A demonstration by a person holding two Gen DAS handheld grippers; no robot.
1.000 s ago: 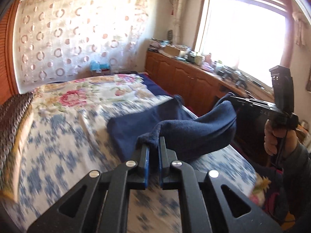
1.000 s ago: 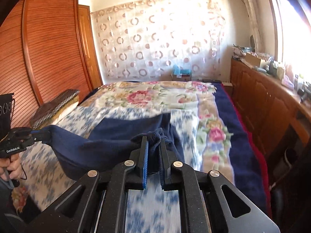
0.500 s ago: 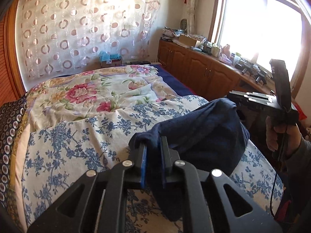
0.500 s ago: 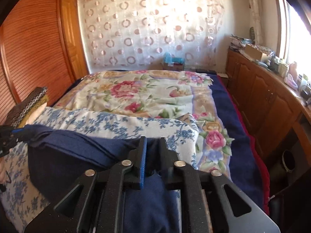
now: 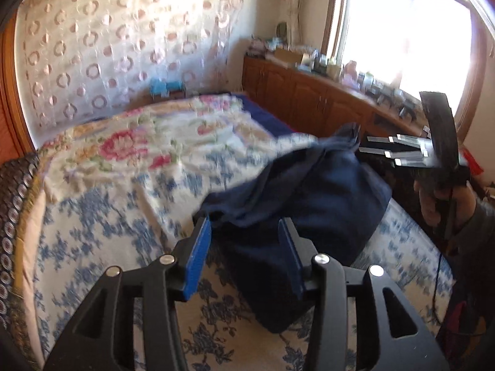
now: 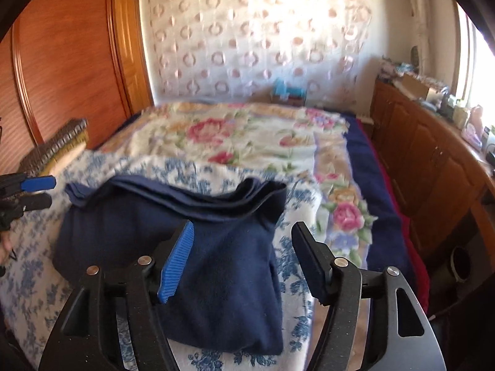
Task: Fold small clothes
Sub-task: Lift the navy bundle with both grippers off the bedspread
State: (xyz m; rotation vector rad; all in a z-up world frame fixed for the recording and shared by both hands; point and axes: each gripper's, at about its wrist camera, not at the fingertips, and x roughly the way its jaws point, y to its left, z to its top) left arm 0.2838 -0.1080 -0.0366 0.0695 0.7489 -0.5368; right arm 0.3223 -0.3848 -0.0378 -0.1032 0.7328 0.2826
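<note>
I am spreading both the left gripper (image 5: pixel 244 247) and right gripper (image 6: pixel 243 256), their jaws just opening, dropping the folded navy garment (image 6: pixel 198 247) onto the bed (image 6: pixel 247 136).

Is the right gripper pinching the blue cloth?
No, the right gripper is open, and the blue cloth lies loose on the bed.

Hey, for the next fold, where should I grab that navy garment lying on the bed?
Probably take the navy garment by its raised far edge, where the layers stack into a loose lip with two free corners. Come in over the near side with both grippers, one per corner; that lip stands off the blue-flowered bedspread, so jaws can slip under.
</note>
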